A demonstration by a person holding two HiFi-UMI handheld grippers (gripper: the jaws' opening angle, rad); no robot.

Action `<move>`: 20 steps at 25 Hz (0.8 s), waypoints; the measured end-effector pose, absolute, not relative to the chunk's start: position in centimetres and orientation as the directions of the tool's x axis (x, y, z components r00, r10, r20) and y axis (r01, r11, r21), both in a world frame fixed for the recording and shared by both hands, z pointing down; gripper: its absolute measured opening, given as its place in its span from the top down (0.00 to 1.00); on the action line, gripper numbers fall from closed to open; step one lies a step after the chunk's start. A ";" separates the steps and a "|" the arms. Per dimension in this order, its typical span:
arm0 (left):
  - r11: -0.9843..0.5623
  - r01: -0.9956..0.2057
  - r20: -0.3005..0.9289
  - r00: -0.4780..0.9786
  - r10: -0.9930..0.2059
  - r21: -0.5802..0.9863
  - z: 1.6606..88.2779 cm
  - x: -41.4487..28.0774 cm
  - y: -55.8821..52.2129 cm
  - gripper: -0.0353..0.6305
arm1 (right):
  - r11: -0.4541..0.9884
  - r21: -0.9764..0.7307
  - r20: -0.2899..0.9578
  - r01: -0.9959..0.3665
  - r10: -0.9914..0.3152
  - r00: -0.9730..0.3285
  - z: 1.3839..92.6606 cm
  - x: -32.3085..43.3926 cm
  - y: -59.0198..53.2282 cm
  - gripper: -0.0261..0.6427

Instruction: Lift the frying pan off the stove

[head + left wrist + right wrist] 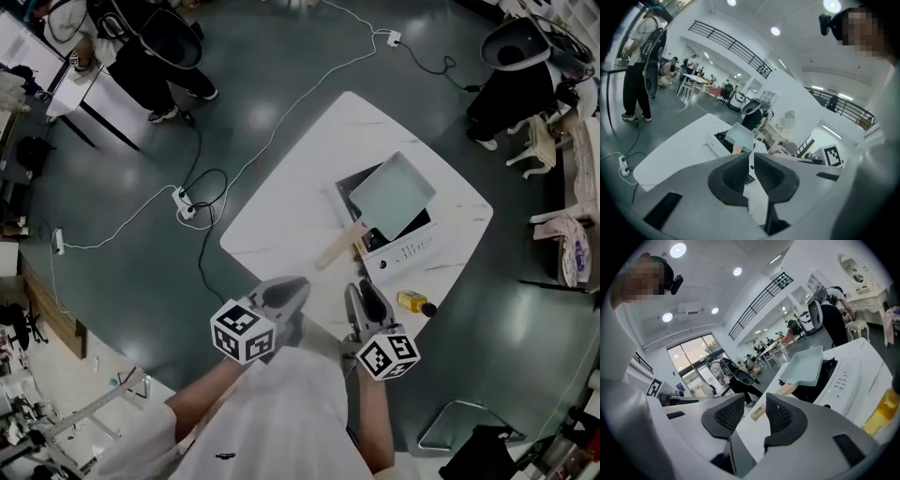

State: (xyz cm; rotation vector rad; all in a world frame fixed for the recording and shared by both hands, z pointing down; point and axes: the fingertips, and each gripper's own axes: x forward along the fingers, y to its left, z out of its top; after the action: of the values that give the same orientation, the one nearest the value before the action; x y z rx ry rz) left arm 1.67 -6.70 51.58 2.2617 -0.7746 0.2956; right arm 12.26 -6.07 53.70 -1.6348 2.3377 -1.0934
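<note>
A pale blue square frying pan point(392, 195) with a wooden handle point(339, 247) sits on a white stove point(405, 246) on the white table point(281, 216). The handle points toward me over the stove's near corner. My left gripper point(298, 286) hovers at the table's near edge, short of the handle's end, its jaws shut with nothing between them point(751, 161). My right gripper point(364, 292) hangs beside it, just near of the stove's front. Its jaws stand open and empty point(754, 413), and the handle point(787, 388) and the pan point(804, 365) show beyond them.
A small yellow bottle point(412, 302) lies on the table to the right of my right gripper, near the stove's control panel. Cables and a power strip point(185, 203) run over the dark floor on the left. People stand at the far left and far right.
</note>
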 end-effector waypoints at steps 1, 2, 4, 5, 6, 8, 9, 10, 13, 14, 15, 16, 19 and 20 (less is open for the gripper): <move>-0.554 -0.616 0.425 0.788 -0.445 0.560 51.9 1.7 -7.0 0.93 | 0.176 -0.603 0.320 -0.778 -0.840 -0.438 54.1 12.1 -6.5 0.79; -0.549 -0.623 0.434 0.782 -0.447 0.557 52.3 1.7 -7.4 0.86 | 0.178 -0.617 0.322 -0.767 -0.832 -0.452 54.6 11.9 -7.1 0.78; -0.535 -0.635 0.449 0.773 -0.449 0.558 53.2 1.8 -8.2 0.76 | 0.175 -0.659 0.320 -0.731 -0.815 -0.484 55.5 11.6 -8.1 0.78; -0.527 -0.638 0.453 0.770 -0.449 0.562 53.7 1.7 -8.5 0.74 | 0.170 -0.684 0.315 -0.709 -0.808 -0.498 56.0 11.4 -8.6 0.78; -0.522 -0.638 0.456 0.770 -0.445 0.567 54.2 1.7 -8.8 0.73 | 0.161 -0.709 0.311 -0.686 -0.802 -0.509 56.6 11.2 -9.1 0.78; -0.526 -0.633 0.463 0.774 -0.431 0.568 55.2 2.0 -9.3 0.70 | 0.126 -0.756 0.308 -0.642 -0.797 -0.519 57.7 11.2 -10.0 0.74; -0.532 -0.631 0.468 0.776 -0.424 0.564 55.6 2.1 -9.6 0.69 | 0.102 -0.778 0.310 -0.619 -0.796 -0.520 58.2 11.4 -10.5 0.73; -0.538 -0.630 0.472 0.776 -0.418 0.560 56.0 2.3 -9.9 0.68 | 0.081 -0.799 0.311 -0.596 -0.793 -0.524 58.7 11.5 -10.9 0.71; -0.542 -0.633 0.487 0.773 -0.407 0.552 57.0 2.8 -10.7 0.65 | 0.050 -0.838 0.313 -0.544 -0.771 -0.554 59.9 11.5 -12.1 0.69; -0.540 -0.637 0.494 0.770 -0.403 0.551 57.4 2.9 -10.9 0.65 | 0.043 -0.846 0.315 -0.532 -0.765 -0.562 60.2 11.4 -12.4 0.68; -0.535 -0.638 0.501 0.768 -0.398 0.553 57.8 3.0 -11.1 0.65 | 0.036 -0.853 0.315 -0.521 -0.760 -0.568 60.5 11.4 -12.9 0.67; -0.529 -0.636 0.505 0.770 -0.390 0.562 58.2 3.1 -11.2 0.65 | 0.027 -0.858 0.317 -0.513 -0.759 -0.569 60.8 11.5 -13.3 0.67; -0.503 -0.615 0.500 0.788 -0.360 0.608 59.5 3.8 -11.5 0.65 | -0.007 -0.859 0.338 -0.513 -0.760 -0.556 62.0 12.1 -14.6 0.65; -0.494 -0.609 0.498 0.792 -0.353 0.620 59.9 4.0 -11.5 0.65 | -0.015 -0.858 0.345 -0.513 -0.758 -0.554 62.5 12.2 -14.8 0.64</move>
State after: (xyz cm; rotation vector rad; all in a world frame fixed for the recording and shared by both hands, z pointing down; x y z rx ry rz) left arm 3.98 -11.52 59.92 2.1358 -0.7102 0.3873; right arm 12.20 -14.84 62.48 -1.3467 2.0332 -1.5996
